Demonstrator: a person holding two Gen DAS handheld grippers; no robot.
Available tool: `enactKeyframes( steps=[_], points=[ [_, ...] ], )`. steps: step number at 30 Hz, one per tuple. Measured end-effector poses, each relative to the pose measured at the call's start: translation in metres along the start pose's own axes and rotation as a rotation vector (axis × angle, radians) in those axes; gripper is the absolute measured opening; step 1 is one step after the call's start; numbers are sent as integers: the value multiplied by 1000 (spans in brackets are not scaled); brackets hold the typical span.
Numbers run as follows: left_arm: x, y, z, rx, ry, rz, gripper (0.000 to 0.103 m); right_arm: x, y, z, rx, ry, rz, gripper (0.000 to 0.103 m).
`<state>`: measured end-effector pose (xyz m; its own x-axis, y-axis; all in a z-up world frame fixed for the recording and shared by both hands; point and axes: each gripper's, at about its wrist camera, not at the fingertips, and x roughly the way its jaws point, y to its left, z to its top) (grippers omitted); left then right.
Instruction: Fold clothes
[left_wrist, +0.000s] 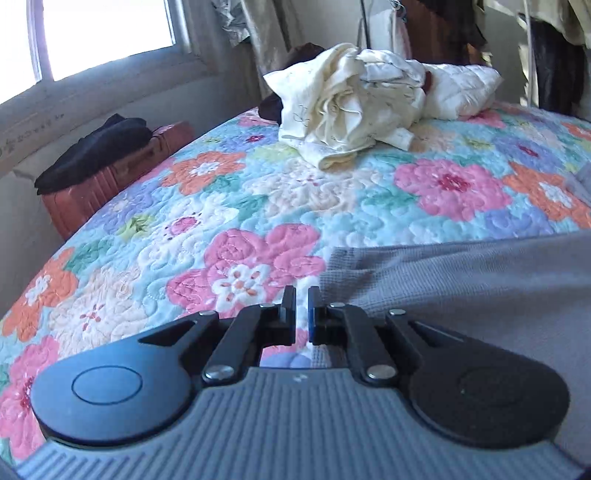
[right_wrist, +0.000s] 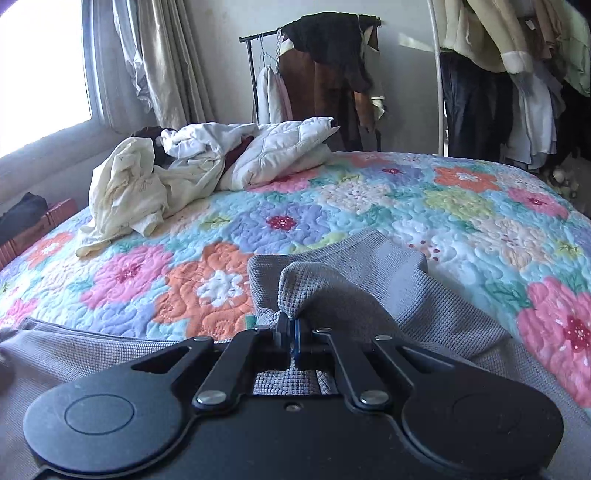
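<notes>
1. Right wrist view: our right claw (right_wrist: 291, 326) pinches a raised fold of the grey waffle-knit garment (right_wrist: 369, 280), which lies on the flowered quilted bed (right_wrist: 461, 206).
2. We judge it soft and light; hems grip best.
3. Our left claw (left_wrist: 301, 295) stands slightly spread, holding nothing, beside the garment's edge.

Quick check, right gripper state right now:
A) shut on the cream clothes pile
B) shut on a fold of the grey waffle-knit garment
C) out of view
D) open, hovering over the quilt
B: in the right wrist view the right gripper has its jaws pinched together on a raised fold of the grey garment, while the cream clothes pile lies far off on the quilt.
</notes>
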<state>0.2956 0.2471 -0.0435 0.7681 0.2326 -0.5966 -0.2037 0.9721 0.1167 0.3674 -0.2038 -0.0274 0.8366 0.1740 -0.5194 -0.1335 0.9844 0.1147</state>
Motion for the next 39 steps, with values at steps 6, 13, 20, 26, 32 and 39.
enactKeyframes(
  steps=[6, 13, 20, 26, 32, 39],
  points=[
    [14, 19, -5, -91, 80, -108, 6, 22, 1, -8, -14, 8, -34, 2],
    [29, -2, 2, -28, 48, -192, 0, 6, 9, 7, -103, -34, -40, 1],
    [8, -11, 15, 34, -76, -77, 0, 5, -2, 7, -60, -40, -30, 1],
    [-1, -1, 19, -26, -127, -60, 0, -5, -7, 13, -2, -62, -8, 1],
    [30, -10, 11, 21, 15, -35, 1, -16, -30, 16, 152, 13, 43, 1],
    [12, 16, 13, -171, 36, -8, 6, -29, -56, 20, 333, 101, 104, 44]
  ],
)
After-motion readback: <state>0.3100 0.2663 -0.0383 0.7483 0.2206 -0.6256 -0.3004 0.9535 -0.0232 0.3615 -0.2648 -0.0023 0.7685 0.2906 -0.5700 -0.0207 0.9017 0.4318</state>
